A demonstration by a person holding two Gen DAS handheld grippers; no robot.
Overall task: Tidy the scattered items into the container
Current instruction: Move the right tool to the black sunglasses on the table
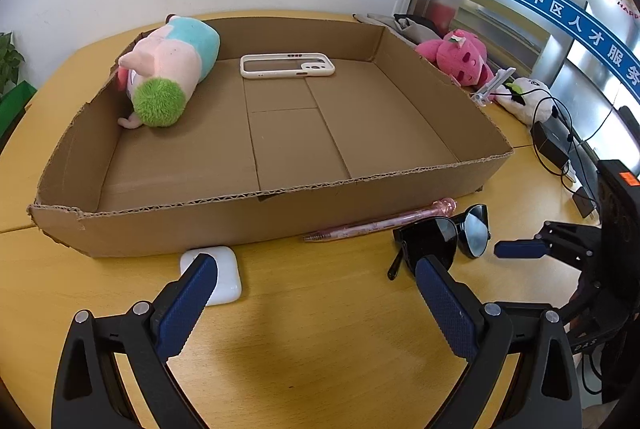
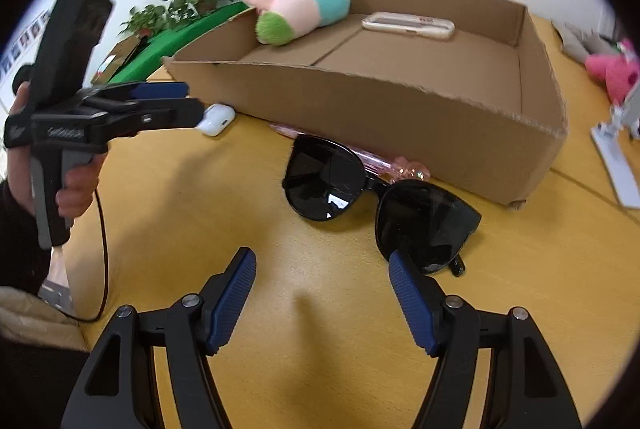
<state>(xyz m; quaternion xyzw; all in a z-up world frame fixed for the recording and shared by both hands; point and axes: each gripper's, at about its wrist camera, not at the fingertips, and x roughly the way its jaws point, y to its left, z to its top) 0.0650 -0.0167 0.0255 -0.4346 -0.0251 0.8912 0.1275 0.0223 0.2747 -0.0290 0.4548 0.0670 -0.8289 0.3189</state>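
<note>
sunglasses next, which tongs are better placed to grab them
Right, probably. The right tongs are open and point at the sunglasses, one finger already beside the near lens. The left tongs are open too, but they sit nearer the white earbud case.

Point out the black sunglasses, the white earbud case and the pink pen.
Black sunglasses (image 2: 326, 185): right wrist view, on the left dark lens.
White earbud case (image 1: 224, 269): left wrist view, on its top face.
Pink pen (image 1: 376, 225): left wrist view, mid-barrel.
</note>
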